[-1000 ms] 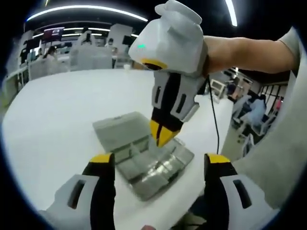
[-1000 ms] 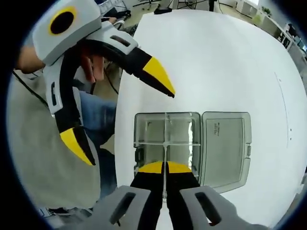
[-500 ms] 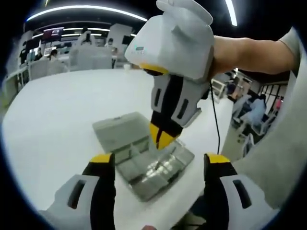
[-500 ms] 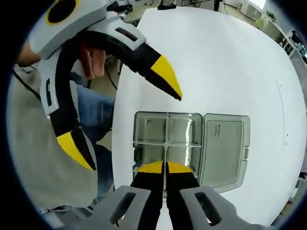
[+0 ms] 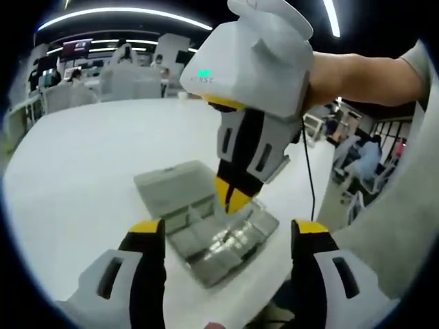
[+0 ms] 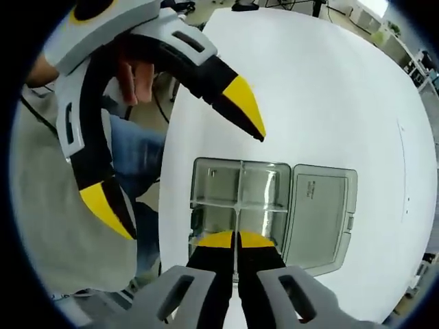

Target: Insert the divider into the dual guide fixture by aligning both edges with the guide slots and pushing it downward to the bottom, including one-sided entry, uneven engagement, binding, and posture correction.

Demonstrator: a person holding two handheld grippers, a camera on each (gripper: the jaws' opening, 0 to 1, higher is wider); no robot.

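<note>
The right gripper (image 6: 235, 239) is pinching the thin clear divider (image 6: 237, 214) edge-on, jaws together on it, the sheet standing in the open clear box (image 6: 240, 179) (lid (image 6: 319, 209) lying flat beside it) on the white table (image 6: 329, 89). The left gripper (image 6: 180, 164) is hovering above, jaws spread wide, holding nothing.

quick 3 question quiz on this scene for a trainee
1. True or false: the right gripper is shut on the divider.
2. How do the left gripper jaws stand? A open B shut
3. The box has its lid ____.

Key: 1 true. 2 A, open, above the table beside the box. 3 open, lying flat beside it.
</note>
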